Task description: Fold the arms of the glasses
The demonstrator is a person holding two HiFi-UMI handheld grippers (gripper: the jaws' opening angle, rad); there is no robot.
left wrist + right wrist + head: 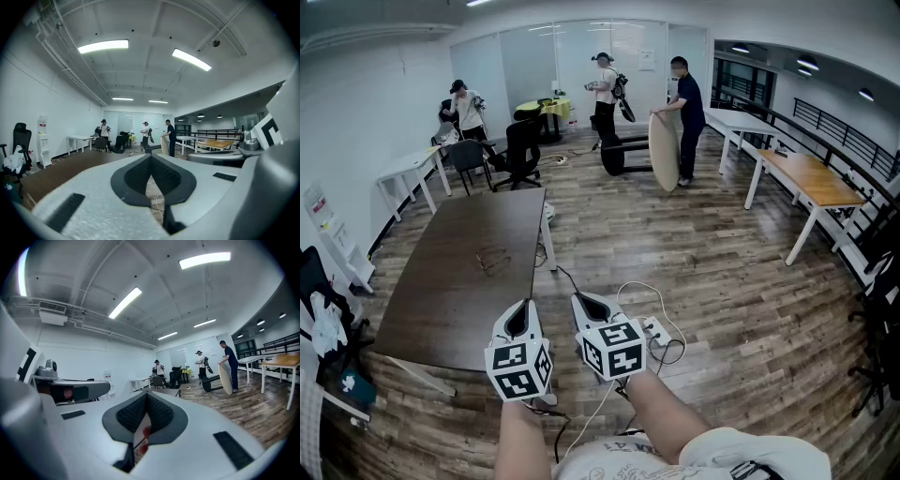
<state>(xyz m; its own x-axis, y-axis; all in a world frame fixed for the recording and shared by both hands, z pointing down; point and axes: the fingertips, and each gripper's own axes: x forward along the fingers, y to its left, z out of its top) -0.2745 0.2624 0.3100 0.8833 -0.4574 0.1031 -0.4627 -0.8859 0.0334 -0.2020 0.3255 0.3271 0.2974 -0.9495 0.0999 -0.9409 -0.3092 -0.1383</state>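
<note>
Head view.
- Holding left gripper (523, 306) and right gripper (581, 299) side by side at 6 o'clock, near each other, tips pointing toward 12 o'clock.
- Hanging both over the wood floor (712, 272), the left one at the near edge of a dark table (441, 300).
- Lying on that table at 11 o'clock from the left gripper, well apart from both grippers: glasses (492, 260); too small to tell whether the arms are folded.
- Sitting on the floor at 3 o'clock, just beside the right gripper: white power strip (655, 330) with cables.
- Standing at 12 o'clock, far off: three people, one holding a round board (664, 150) upright.
- Standing at 2 o'clock: wooden desk (811, 178).

Left gripper view.
- Pressing dark pads (136, 176) together at the tip, closed, nothing between them.
- Showing the dark table at 9 o'clock and the other gripper at 3 o'clock.

Right gripper view.
- Pressing dark pads (131, 414) together at the tip, closed, gripping nothing.
- Showing the other gripper at 9 o'clock, the person with the board at 2 o'clock.
</note>
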